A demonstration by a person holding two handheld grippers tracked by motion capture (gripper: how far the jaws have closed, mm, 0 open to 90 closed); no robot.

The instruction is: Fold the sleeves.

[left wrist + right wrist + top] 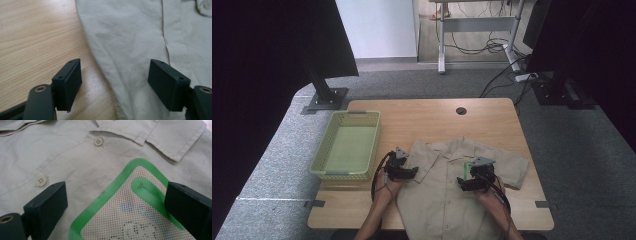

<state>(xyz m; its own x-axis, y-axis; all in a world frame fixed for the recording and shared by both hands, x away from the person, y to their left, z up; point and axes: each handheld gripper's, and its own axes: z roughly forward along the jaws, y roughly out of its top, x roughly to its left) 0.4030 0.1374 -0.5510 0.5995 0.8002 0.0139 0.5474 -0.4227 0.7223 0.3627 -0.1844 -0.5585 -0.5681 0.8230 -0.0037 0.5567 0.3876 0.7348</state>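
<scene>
**Both grippers over the shirt, jaws apart**

A beige shirt lies flat at the lower centre of the high view, on the near half of a wooden table, collar away from the person and hem running off the bottom edge of the frame. A green-rimmed mesh patch lies on its chest, right of the button line.

The left gripper sits at the shirt's left sleeve, just right of an empty green basket. In the left gripper view its jaws stand wide: one over bare wood at lower left, the other over cloth at lower right, with the shirt edge running between them. Nothing is pinched.

The right gripper is at the centre right of the high view, on the chest. In the right gripper view its jaws are also wide apart, and the patch fills the lower middle between them. The right-hand jaw overlaps the patch's green rim; whether it touches it I cannot tell. Two buttons show at upper left, with the collar across the top.
</scene>
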